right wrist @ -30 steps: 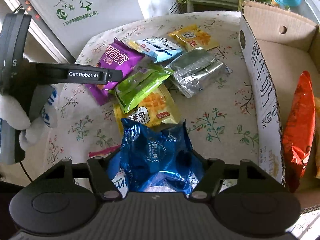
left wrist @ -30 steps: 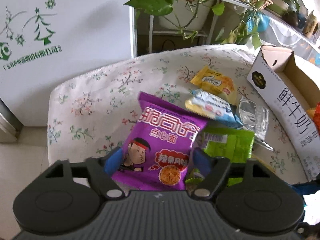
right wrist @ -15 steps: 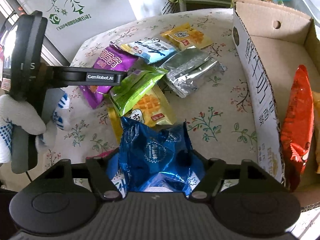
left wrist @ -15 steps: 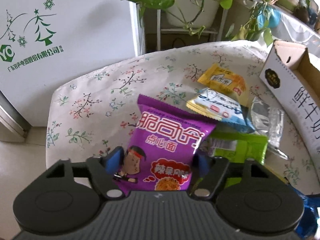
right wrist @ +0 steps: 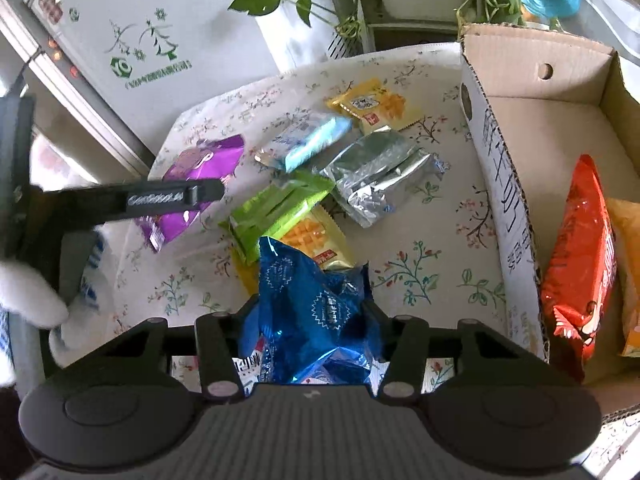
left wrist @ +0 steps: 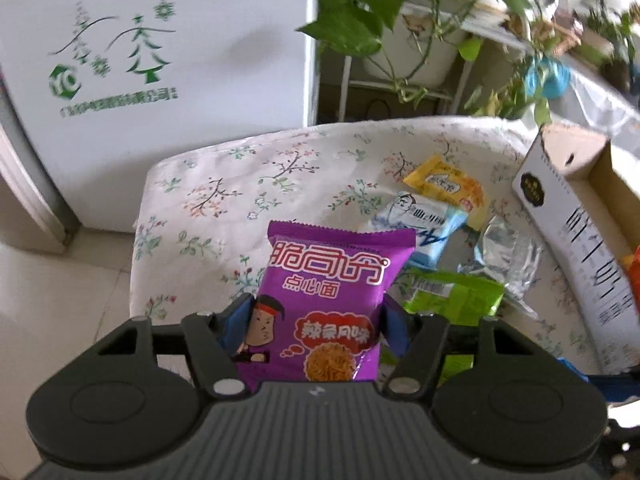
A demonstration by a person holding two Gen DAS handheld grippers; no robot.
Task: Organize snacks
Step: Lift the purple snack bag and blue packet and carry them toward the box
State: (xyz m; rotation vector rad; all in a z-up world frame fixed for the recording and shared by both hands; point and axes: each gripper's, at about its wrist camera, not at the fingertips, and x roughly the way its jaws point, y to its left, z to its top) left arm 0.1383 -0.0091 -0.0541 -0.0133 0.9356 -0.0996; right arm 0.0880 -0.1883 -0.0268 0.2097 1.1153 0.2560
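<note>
1. Left gripper — jaws just closing, pads pressed on the purple packet, held above the table.
2. Right gripper — jaws just closing, clamped on the blue packet, beside the cardboard box.

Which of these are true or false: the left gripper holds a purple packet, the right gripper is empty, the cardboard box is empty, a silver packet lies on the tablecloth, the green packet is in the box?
1. The left gripper holds a purple packet. True; its jaws have just been closing on it.
2. The right gripper is empty. False: it grips a blue packet.
3. The cardboard box is empty. False: an orange-red packet lies inside.
4. A silver packet lies on the tablecloth. True.
5. The green packet is in the box. False: it is on the tablecloth.
</note>
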